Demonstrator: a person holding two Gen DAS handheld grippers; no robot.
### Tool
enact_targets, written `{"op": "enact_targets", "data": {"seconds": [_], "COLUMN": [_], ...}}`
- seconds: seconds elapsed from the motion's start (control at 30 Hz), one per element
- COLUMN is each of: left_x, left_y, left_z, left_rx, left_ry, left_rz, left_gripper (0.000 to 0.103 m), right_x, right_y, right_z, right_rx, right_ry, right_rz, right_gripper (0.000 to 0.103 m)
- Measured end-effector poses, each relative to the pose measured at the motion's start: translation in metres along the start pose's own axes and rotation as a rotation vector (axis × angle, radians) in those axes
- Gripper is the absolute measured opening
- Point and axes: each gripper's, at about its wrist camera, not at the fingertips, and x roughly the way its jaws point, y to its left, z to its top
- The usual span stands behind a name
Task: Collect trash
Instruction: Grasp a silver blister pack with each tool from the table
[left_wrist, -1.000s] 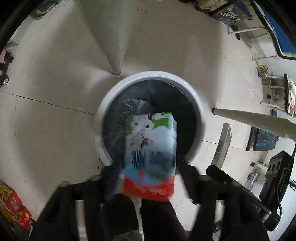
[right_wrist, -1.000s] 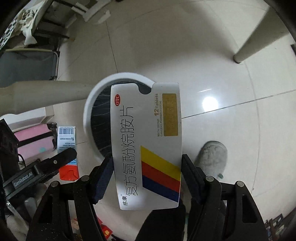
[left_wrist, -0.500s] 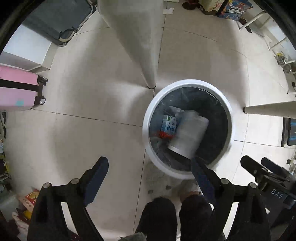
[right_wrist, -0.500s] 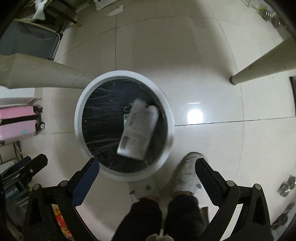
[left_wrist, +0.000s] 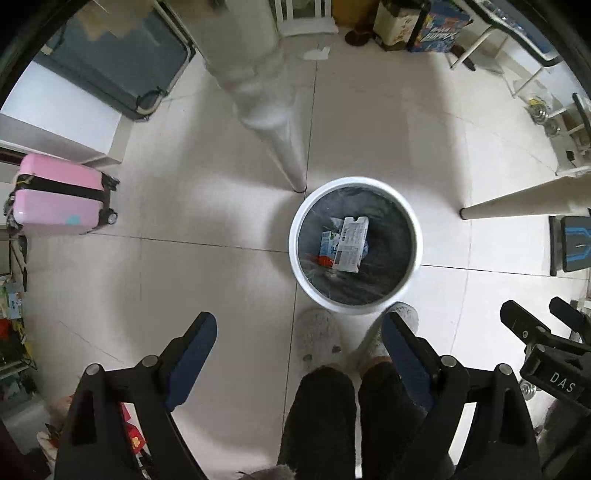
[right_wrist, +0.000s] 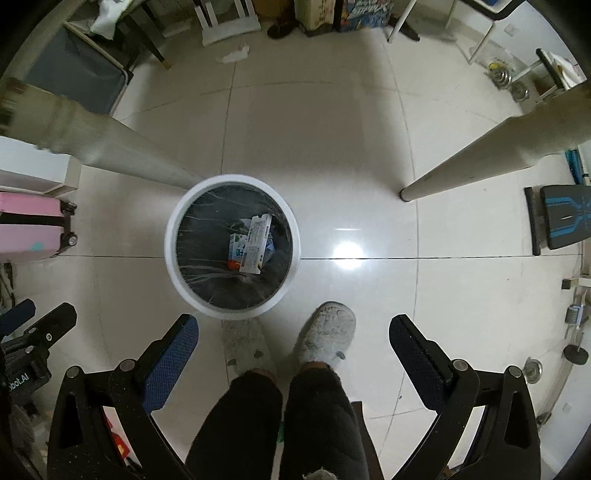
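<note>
Both cartons have dropped from the tongs, which have just opened: left tongs (left_wrist: 297, 334) and right tongs (right_wrist: 293, 330) gape empty, the milk carton (left_wrist: 327, 245) and medicine box (left_wrist: 351, 243) below in the bin (left_wrist: 295, 251).

Both grippers are pointed straight down, well above the trash bin (left_wrist: 354, 245). The left gripper (left_wrist: 299, 328) is spread wide with nothing between its blue pads. Same story with the right gripper (right_wrist: 293, 332): jaws just flung wide, nothing held. The person's dark-trousered legs (right_wrist: 273, 424) and fuzzy slippers (right_wrist: 327, 338) are planted just beside the bin.
</note>
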Motion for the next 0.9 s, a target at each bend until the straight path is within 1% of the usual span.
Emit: {"op": "enact_targets", "data": {"seconds": [0.3,0.33,0.43,0.47,0.53,0.57,0.67,0.77,0.83,0.9], "left_x": [-0.116,-0.128,-0.168,-0.181,-0.205,-0.216,-0.249,-0.274,-0.288,-0.296], "left_y": [0.011,0.013,0.017,0.018,0.02,0.02,0.02,0.014,0.005,-0.01], "left_z": [-0.02,-0.021,-0.023,-0.022,-0.019,-0.016,-0.001,0.022,0.041,0.066], "left_rx": [-0.004,-0.005,0.001,0.003,0.003,0.002,-0.01,-0.024,-0.017,-0.009], "left_ry": [-0.052,-0.073,-0.11,-0.124,-0.158,-0.178,-0.239,-0.304,-0.344,-0.366], "left_rz": [-0.033,-0.048,-0.058,-0.061,-0.066,-0.065,-0.064,-0.046,-0.036,-0.036], "left_gripper": [0.091,0.091,0.091,0.091,0.091,0.091,0.091,0.091,0.103,0.103], "right_x": [-0.144,-0.162,-0.211,-0.222,-0.256,-0.265,-0.309,-0.341,-0.359,-0.371], "right_y": [0.012,0.014,0.018,0.02,0.023,0.024,0.023,0.017,0.009,0.0], "right_z": [-0.019,-0.021,-0.028,-0.029,-0.029,-0.028,-0.015,0.01,0.035,0.06], "right_rx": [-0.005,-0.001,0.014,0.018,0.044,0.051,0.077,0.07,0.062,0.053], "right_ry": [-0.058,-0.064,-0.084,-0.091,-0.114,-0.123,-0.173,-0.219,-0.242,-0.262], "right_rz": [0.042,0.049,0.078,0.085,0.119,0.129,0.17,0.163,0.145,0.123], "right_gripper": [0.103,0.103,0.103,0.103,0.103,0.103,0.103,0.103,0.103,0.103]}}
